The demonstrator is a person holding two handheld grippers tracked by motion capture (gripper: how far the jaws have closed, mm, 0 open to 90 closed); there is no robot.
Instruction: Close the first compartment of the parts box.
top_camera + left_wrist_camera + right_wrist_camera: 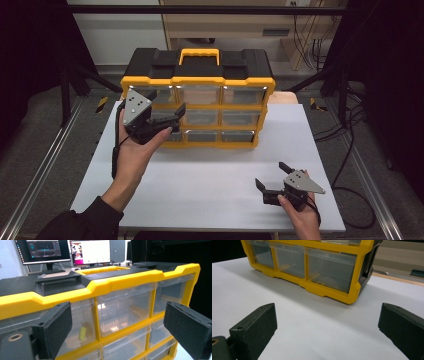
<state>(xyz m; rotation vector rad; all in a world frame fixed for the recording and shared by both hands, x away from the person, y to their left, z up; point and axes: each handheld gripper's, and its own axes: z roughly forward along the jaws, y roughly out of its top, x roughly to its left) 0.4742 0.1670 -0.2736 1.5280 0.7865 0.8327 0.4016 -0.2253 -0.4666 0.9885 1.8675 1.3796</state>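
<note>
A: Yellow-framed drawer cabinet (220,87) sits at the far side of the white table (210,175), black top, yellow carry handle (199,52) up. Clear drawers in 3 rows across the front. You see it?

B: Yep. Where's your left gripper (167,117)?

A: You've got it raised at the cabinet's left front, jaws pointing right, across the left column of drawers. Jaws stand wide apart, nothing betw. them, nothing held. Can't tell from the high view if a jaw tip touches the drawer face.

B: And in the left gripper view?

A: Your jaws frame the top row. The top-left drawer (77,322) is just behind the left pad, w/ a small pale yellow-green item (82,333) lying inside it. Mid drawer (122,310) of that row looks clear-walled; contents too faint to tell.

B: Right gripper (272,175)?

A: You hold it low at the near right of the table, well apart from the cabinet, jaws pointing left and far. Spread wide too, gripping nothing; bare tabletop betw. the pads. Its own view looks along the table to the cabinet's bottom row (294,265) and right corner.

B: Anything else?

A: Two monitors (67,251) beyond the cabinet in the left gripper view.
</note>
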